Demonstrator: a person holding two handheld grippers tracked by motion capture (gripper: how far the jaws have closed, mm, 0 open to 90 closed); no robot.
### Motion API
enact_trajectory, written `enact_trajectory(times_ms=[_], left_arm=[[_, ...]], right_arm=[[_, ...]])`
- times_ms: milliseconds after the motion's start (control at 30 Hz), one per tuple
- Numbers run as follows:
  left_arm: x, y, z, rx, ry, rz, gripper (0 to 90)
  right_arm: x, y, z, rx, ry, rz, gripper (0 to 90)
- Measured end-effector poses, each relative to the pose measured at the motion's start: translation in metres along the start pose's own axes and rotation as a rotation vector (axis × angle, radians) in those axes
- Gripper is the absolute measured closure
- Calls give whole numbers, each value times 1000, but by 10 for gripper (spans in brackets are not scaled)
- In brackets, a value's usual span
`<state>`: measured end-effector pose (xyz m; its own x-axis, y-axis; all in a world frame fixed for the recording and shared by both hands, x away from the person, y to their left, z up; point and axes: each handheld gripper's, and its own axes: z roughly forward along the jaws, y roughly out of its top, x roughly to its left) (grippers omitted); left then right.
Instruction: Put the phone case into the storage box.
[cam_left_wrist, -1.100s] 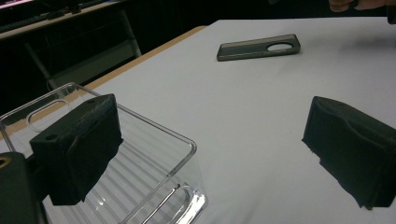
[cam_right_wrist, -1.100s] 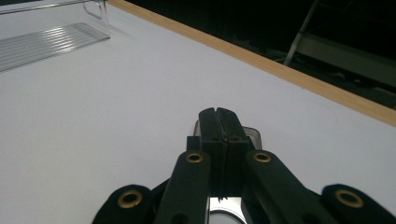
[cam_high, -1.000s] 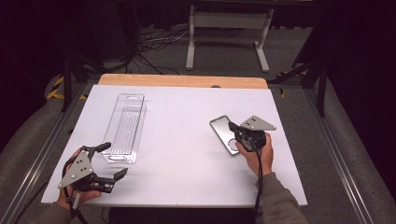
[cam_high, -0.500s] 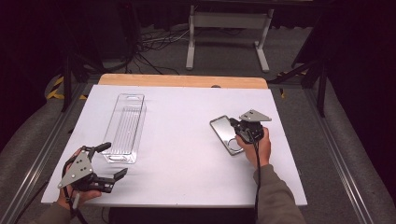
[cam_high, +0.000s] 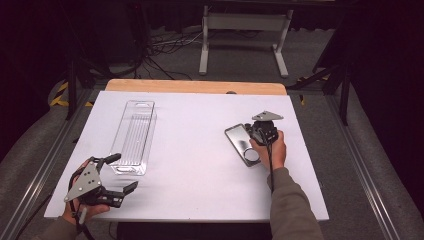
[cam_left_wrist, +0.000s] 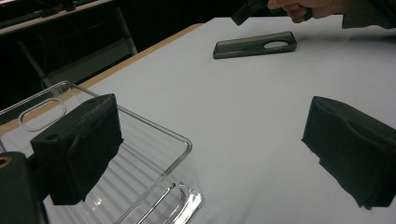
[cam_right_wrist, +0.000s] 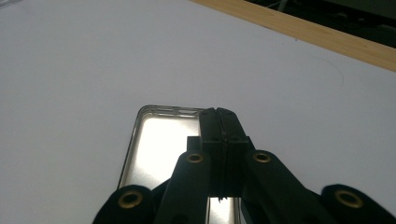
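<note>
One phone case (cam_high: 242, 144) flat, long axis slanting away-left, round cutout nearest.

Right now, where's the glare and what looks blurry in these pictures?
Right gripper view: the phone case mirrors bright light, and the closed right gripper shows soft up close. Left gripper view: the clear tray catches highlights on its rim, and the left gripper pads look blurred. High view: the white table is evenly lit, its surroundings dark.

A white table (cam_high: 200, 150) carries a clear tray (cam_high: 134, 135) and a phone case (cam_high: 242, 144).
</note>
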<state>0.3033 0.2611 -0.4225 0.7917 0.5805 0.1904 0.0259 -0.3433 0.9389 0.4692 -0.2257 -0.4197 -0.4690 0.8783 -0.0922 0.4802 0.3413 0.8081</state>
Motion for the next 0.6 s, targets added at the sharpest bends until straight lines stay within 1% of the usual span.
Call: enact_trajectory(times_ms=[33,100,133,233,367,467,500,600], left_arm=[[1,0,0,2,1,7,49],[1,0,0,5,-1,9,49],[1,0,-1,6,-4,9,49],[1,-1,-1,0,-9,3,49],[1,-1,-2,-2,-12,3,49],[0,-1,-1,-2,-20,-10,50],[0,-1,0,-7,-21,-11,50],[-1,-1,-1,-2,-28,-6,50]], right_arm=[[-3,2,6,14,-8,10,900],[-4,3,8,23,-12,13,900],[-6,5,15,46,-15,19,900],[-7,6,21,65,-21,16,900],[-9,8,29,80,-24,33,900],[-10,9,35,97,-33,43,900],[-11,9,37,102,-37,44,900],[-13,8,42,120,-51,51,900]])
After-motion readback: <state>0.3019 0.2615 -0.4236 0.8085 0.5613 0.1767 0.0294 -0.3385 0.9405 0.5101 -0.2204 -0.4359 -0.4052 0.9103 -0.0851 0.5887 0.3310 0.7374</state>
